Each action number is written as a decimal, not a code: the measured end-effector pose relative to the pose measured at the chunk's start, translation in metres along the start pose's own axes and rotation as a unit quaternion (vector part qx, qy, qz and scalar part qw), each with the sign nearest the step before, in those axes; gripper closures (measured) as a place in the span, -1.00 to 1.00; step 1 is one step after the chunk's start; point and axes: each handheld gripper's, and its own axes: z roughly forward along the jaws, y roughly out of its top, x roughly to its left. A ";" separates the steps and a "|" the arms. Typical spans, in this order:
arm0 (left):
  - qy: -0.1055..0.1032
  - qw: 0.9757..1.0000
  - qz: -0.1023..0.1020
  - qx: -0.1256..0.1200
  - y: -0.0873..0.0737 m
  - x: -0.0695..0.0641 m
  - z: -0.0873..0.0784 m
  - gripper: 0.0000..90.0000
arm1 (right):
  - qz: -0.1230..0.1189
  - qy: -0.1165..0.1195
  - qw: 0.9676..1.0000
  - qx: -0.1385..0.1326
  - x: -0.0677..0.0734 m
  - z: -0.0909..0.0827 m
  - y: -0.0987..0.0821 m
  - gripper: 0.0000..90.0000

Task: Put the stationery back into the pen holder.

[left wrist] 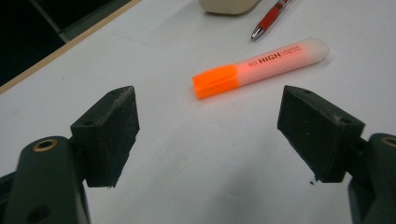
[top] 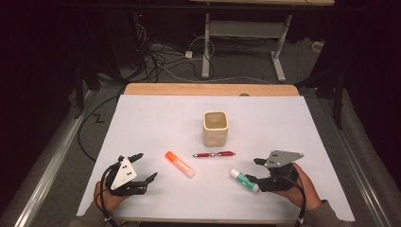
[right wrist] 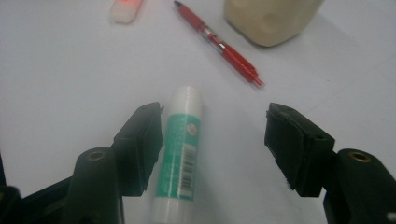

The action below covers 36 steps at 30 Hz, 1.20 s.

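A green and white glue stick (top: 244,179) (right wrist: 180,154) lies on the white sheet between the jaws of my right gripper (top: 253,170) (right wrist: 215,135). It rests close to the left jaw, and the right jaw stands well off it. My left gripper (top: 146,165) (left wrist: 208,126) is open at the near left with nothing between its jaws. An orange highlighter (top: 179,164) (left wrist: 261,65) lies just beyond it. A red pen (top: 213,154) (right wrist: 219,44) sits in front of a cream square cup (top: 215,127) (right wrist: 268,18) at the middle.
The white sheet (top: 156,118) covers the table, and a strip of wooden top (top: 208,89) shows at the far edge. Beyond it stand a desk frame and cables on the floor. A hand holds each gripper at the near edge.
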 end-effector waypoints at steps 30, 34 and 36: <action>-0.008 1.000 0.006 0.022 -0.001 -0.002 0.005 -0.55 | -0.035 0.029 0.984 0.172 0.003 0.064 0.034 0.46; -0.010 1.000 0.005 0.021 -0.001 -0.003 0.006 -0.55 | -0.023 0.017 0.993 0.114 0.001 0.049 0.032 0.46; -0.011 1.000 0.005 0.022 -0.001 -0.003 0.006 -0.55 | -0.018 0.007 0.996 0.083 0.000 0.040 0.031 0.46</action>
